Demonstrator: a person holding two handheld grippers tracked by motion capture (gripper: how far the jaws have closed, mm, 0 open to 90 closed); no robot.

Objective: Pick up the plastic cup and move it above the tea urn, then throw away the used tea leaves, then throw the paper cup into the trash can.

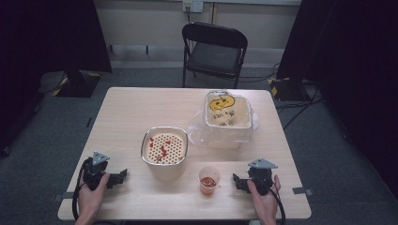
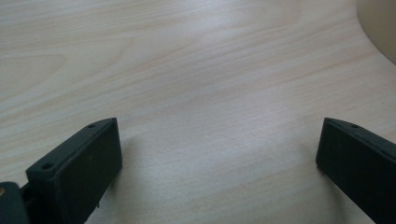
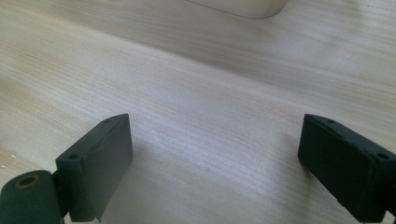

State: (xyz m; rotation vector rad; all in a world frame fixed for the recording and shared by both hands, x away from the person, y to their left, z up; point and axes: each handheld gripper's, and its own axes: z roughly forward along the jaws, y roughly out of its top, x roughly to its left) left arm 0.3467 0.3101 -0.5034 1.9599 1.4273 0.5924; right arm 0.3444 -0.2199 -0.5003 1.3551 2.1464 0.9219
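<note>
Both grippers, left gripper and right gripper, rest spread wide on bare table; strainer bowl and cup sit between them.

Perforated strainer insert sits in a cream tub with a metal rim, table centre, red bits on it. Small clear cup with red contents, upright, just right-front of the tub, apart from it. Second cream bin, lined with a clear bag, yellow scrap inside, stands behind-right.
</note>
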